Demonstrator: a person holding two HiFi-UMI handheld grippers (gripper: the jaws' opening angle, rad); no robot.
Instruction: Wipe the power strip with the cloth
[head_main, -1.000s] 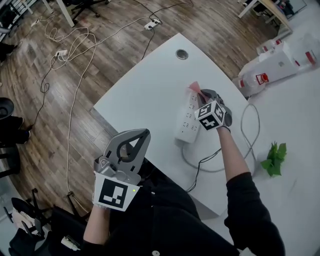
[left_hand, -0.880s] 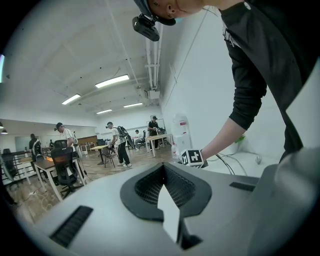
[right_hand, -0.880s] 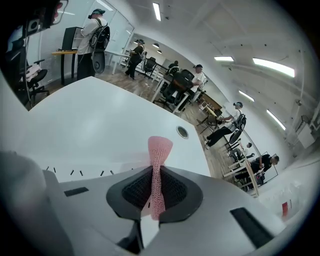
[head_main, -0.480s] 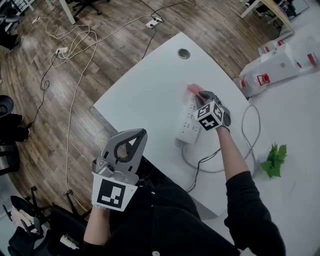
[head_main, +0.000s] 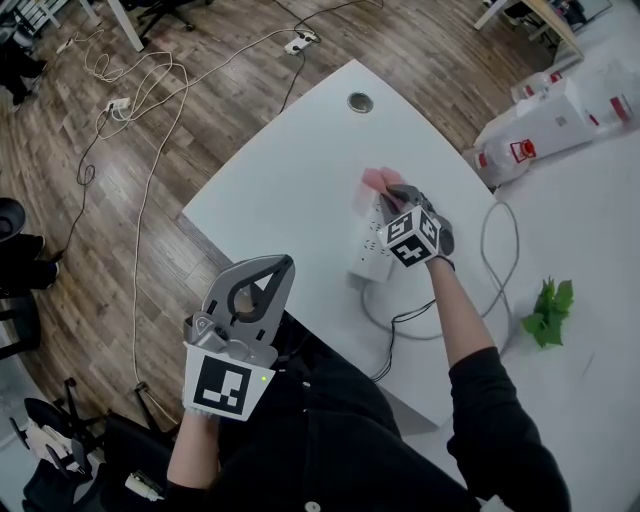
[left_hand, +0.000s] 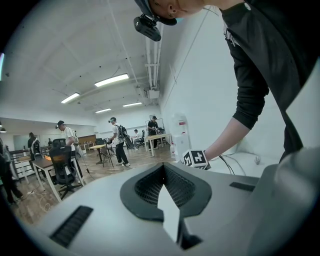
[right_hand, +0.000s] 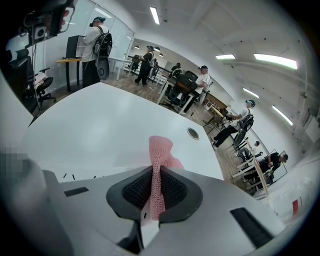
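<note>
right tongs (right_hand: 156, 186) are pinching the pink cloth (right_hand: 160, 152) at the far end of the power strip (head_main: 371, 246) lying right under them. i'm guessing wiping's underway, with the near end left. left tongs (left_hand: 165, 186) are hanging pressed together, empty.

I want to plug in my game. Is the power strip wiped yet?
Not finished, probably. Done: right gripper pinches the pink cloth. In hand: cloth at the far end of the power strip. Left: likely its nearer sockets. The left gripper is shut, empty.
</note>
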